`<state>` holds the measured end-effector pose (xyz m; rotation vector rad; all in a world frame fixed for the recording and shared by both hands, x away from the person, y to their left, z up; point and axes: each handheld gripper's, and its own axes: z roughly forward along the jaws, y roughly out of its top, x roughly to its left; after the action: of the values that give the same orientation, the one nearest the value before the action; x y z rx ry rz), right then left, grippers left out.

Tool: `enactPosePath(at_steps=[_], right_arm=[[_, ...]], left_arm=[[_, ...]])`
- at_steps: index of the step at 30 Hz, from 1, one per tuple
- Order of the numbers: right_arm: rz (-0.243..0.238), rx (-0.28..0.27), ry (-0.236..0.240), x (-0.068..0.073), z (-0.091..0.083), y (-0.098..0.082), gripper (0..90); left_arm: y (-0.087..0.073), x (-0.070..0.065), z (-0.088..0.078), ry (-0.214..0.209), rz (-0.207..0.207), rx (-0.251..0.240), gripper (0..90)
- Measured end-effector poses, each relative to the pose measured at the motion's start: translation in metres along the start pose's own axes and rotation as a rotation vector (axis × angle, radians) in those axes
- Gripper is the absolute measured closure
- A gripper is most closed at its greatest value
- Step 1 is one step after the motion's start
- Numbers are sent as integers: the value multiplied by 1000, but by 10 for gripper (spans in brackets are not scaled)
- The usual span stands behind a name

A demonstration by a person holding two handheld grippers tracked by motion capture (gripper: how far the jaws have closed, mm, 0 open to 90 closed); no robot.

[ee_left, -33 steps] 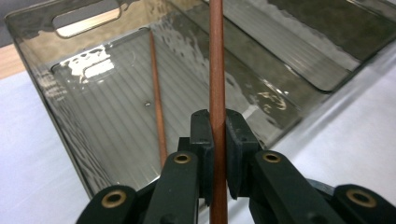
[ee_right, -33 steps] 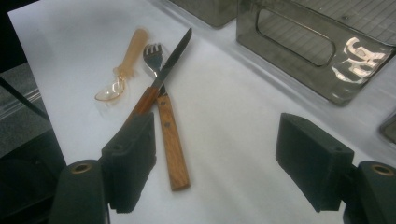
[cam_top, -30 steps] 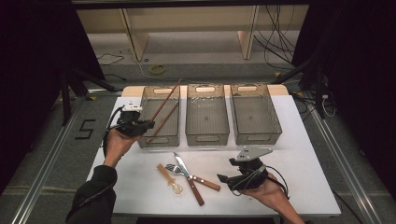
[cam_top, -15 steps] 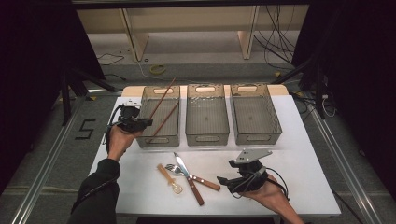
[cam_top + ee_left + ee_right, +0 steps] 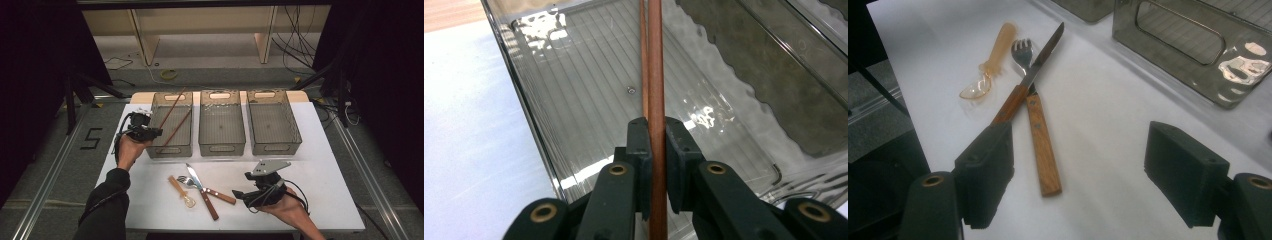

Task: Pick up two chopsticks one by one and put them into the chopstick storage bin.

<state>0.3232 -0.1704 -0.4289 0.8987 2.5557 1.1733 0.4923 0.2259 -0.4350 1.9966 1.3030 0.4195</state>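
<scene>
White table under dark surroundings, with three smoky bins in a row along its far side. Looks like cutlery sorting, one kind per bin.

Left gripper clenched on a chopstick, gripped near one end so that the long shaft reaches forward over the left bin. Hovers at that bin's near left corner in the high view, jaws just above the rim. Probably held low and lengthwise so the stick can drop flat along the floor instead of bouncing off a wall. Second chopstick inside the bin, just behind the held one and nearly parallel to it, which suggests the pair belongs together here.

Middle bin and right bin bare, likely kept for the other kinds.

Right gripper released, jaws spread wide, low over the table near the front edge. Points at the leftover pile. Knife lies crossed over fork, wooden handles toward the gripper. Amber spoon rests just beside them, apart from the cross. Wide spread suits a straddle of a handle. Knife sits on top, so likely the easier first pick.
</scene>
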Motion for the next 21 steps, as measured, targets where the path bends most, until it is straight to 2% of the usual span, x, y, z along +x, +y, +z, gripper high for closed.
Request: enactPosePath(at_steps=[2,5,9,15,16,18,20,21], right_arm=[[2,-1,-1,0,0,0,286],[6,0,-1,0,-1,0,286],[3,-3,-3,-1,-2,0,286],[2,-4,-2,0,-2,0,286],[3,-3,0,0,-2,0,286],[2,-3,0,0,-2,-1,287],[2,-4,1,0,-2,-1,286],[3,-5,1,0,-2,-1,286]], left_arm=[[2,-1,-2,-5,0,-12,686],[3,-6,-9,-36,4,-27,556],[-1,-16,-24,-110,39,-64,422],[-16,-40,-40,-211,160,-94,309],[-17,-43,-41,-225,186,-71,307],[-19,-51,-43,-227,239,-50,287],[-22,-57,-45,-257,278,-24,274],[-23,-59,-45,-251,298,-17,269]])
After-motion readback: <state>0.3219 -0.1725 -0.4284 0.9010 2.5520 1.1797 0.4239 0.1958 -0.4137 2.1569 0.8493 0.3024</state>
